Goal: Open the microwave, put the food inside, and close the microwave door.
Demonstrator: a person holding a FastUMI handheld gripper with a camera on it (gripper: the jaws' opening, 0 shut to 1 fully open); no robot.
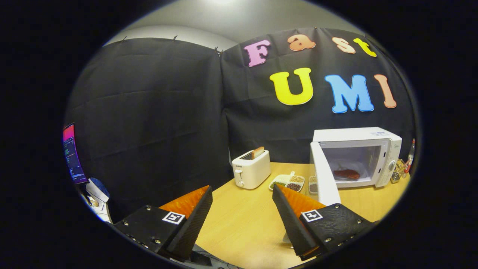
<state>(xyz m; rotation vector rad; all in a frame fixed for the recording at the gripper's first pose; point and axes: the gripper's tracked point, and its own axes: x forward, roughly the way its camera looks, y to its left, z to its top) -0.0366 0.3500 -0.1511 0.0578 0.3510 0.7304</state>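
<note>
The hand-held gripper hovers level, its fingers spread wide apart, apparently holding nothing.

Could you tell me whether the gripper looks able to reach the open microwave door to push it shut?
Probably yes: the gripper is open and empty, and the microwave door stands open just beyond its fingers, nothing between them.

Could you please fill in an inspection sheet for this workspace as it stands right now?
Surface: wooden table, bare ahead of the fingers.
Job's things: microwave at the table's far end, its door swung open; food lies inside.
Clutter: toaster holding a slice of bread; divided dish of grains between toaster and microwave; small bottles beside the microwave.
Gripper: gripper open, fingers spread over the table, holding nothing.
Cables: nothing seen.
Surroundings: black cloth wall; lit screen off the table's edge.
</note>
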